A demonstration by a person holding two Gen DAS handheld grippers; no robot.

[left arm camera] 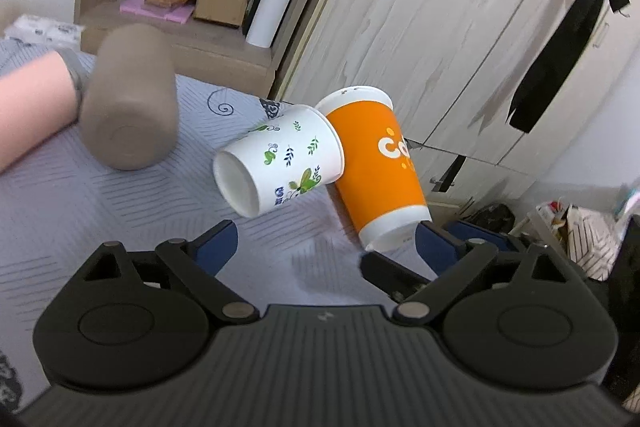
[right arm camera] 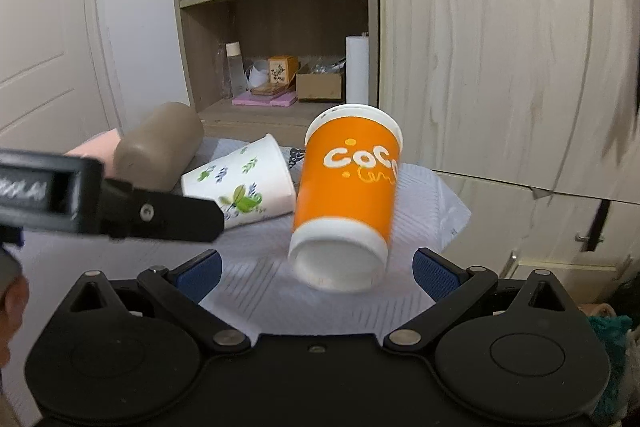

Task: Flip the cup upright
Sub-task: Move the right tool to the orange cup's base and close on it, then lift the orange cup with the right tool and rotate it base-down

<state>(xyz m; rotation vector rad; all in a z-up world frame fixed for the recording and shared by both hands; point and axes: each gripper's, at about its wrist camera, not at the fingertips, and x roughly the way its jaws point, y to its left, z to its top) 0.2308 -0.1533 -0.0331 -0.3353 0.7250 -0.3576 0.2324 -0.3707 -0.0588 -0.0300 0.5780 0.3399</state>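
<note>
An orange paper cup (left arm camera: 380,163) with white lettering lies on its side on the grey patterned bedspread (left arm camera: 80,211), base toward me. It also shows in the right wrist view (right arm camera: 348,187). A white cup with green leaf prints (left arm camera: 280,163) lies on its side, its rim against the orange cup; it also shows in the right wrist view (right arm camera: 244,183). My left gripper (left arm camera: 324,243) is open and empty, just short of both cups. My right gripper (right arm camera: 316,271) is open, its blue pads (right arm camera: 436,275) either side of the orange cup's base, not touching.
A taupe bottle (left arm camera: 128,99) lies on the bed left of the cups, with a pink one (left arm camera: 32,103) beside it. The left gripper's finger (right arm camera: 160,215) crosses the right wrist view. An open shelf unit (right arm camera: 272,27) and wardrobe doors (right arm camera: 500,47) stand behind the bed.
</note>
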